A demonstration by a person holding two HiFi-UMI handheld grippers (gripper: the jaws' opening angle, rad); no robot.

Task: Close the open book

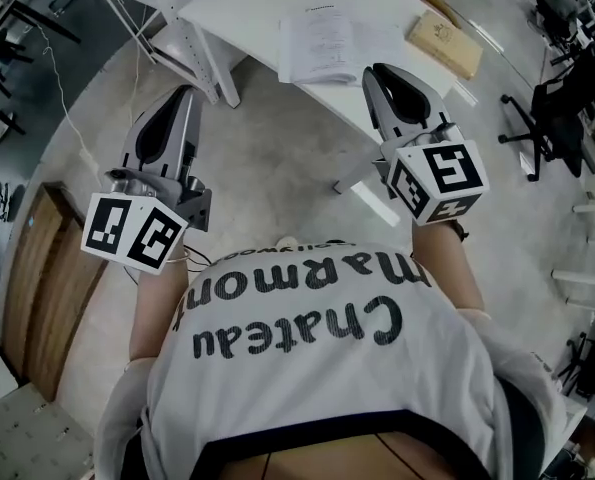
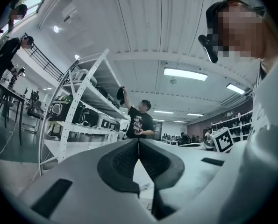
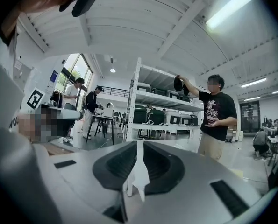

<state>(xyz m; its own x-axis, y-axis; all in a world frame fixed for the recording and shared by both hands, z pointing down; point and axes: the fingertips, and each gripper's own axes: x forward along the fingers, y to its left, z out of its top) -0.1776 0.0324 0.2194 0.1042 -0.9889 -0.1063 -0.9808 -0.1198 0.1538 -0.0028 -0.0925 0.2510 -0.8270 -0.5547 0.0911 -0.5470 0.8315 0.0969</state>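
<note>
Large hall under a ribbed white ceiling (image 2: 143,22) with long strip lights (image 2: 185,73). Below both tongs, a pale speckled floor (image 1: 277,168), smooth and matt. Ahead of the tongs, a white table (image 1: 227,8) with a smooth top and slanted white legs. Far beyond the tips, a tall white rack (image 3: 143,97) of perforated uprights, loaded with dark rounded cases (image 3: 141,113). Beside the rack, a bystander (image 2: 139,120) in a black printed T-shirt. Out to the left of the left tongs, a brown wooden panel (image 1: 47,288) flat on the floor.

Left tongs (image 1: 184,93): grey moulded shell and black ribbed pads, pressed together with nothing between. Right tongs (image 1: 377,71): same build, closed as well, with only a hairline slit and a white sliver showing through it; impossible to tell what.

Open book (image 1: 322,43) flat on the table, just ahead of the right tongs and slightly to their left, not touching them; white pages with fine grey print. Right of the book, also ahead of the right tongs, a flat tan box (image 1: 444,43), rectangular and matt.
</note>
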